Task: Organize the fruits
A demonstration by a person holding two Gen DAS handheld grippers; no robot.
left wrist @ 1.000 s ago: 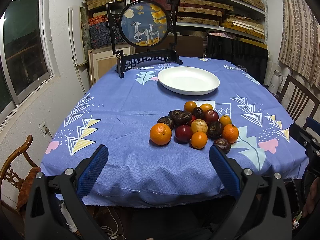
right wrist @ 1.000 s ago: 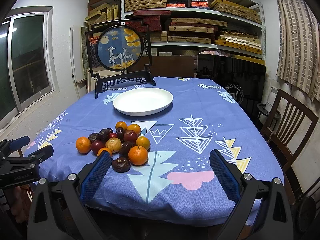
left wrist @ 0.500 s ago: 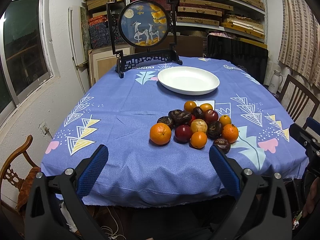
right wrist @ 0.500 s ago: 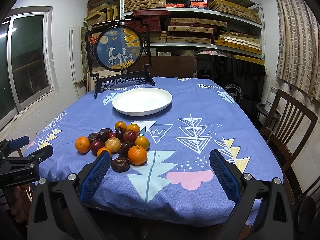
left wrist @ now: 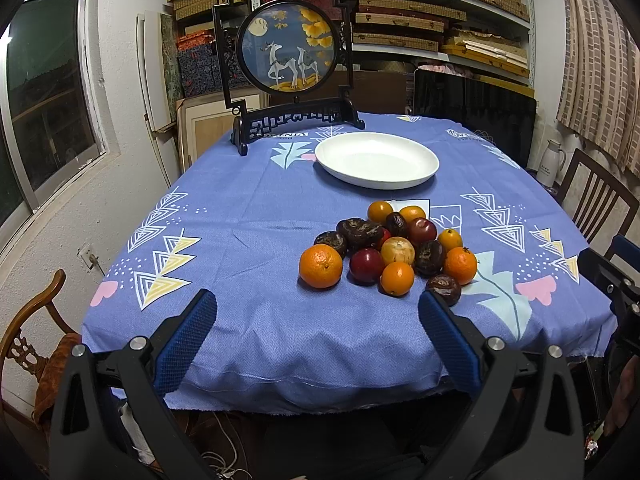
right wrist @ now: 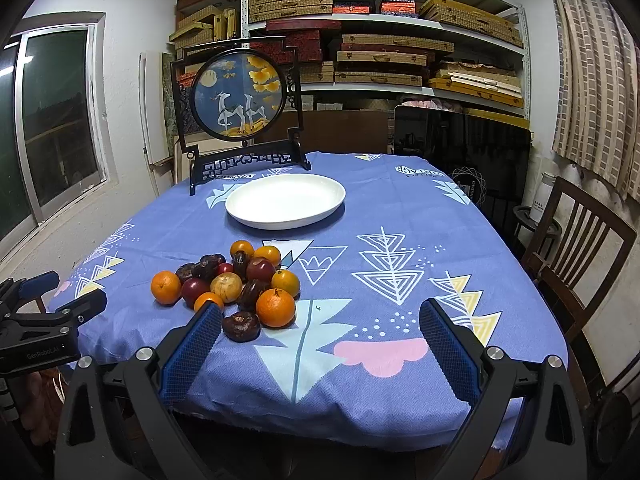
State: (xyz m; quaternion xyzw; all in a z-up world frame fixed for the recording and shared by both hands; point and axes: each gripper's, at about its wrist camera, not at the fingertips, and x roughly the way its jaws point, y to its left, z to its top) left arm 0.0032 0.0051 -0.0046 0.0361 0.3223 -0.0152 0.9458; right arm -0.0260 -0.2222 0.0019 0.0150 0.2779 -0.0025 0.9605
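A heap of fruit [left wrist: 394,250] lies on the blue tablecloth: oranges, small tangerines, dark red plums and wrinkled brown passion fruits. The same heap of fruit [right wrist: 234,282] shows left of centre in the right wrist view. An empty white plate [left wrist: 376,159] [right wrist: 286,199] sits behind it. My left gripper [left wrist: 316,318] hovers open at the table's near edge, below and left of the heap. My right gripper [right wrist: 320,326] is open over the near edge, its left finger [right wrist: 200,334] close to a brown passion fruit [right wrist: 241,326]. Neither holds anything.
A round framed deer picture on a black stand [left wrist: 290,60] [right wrist: 238,98] stands at the table's far end. Wooden chairs [right wrist: 576,248] [left wrist: 28,344] flank the table. Shelves of flat boxes [right wrist: 384,48] line the back wall. The other gripper [right wrist: 44,320] shows at the left.
The right gripper has edged forward and a little left towards the fruit. The left gripper has stayed put. Nothing on the table has moved.
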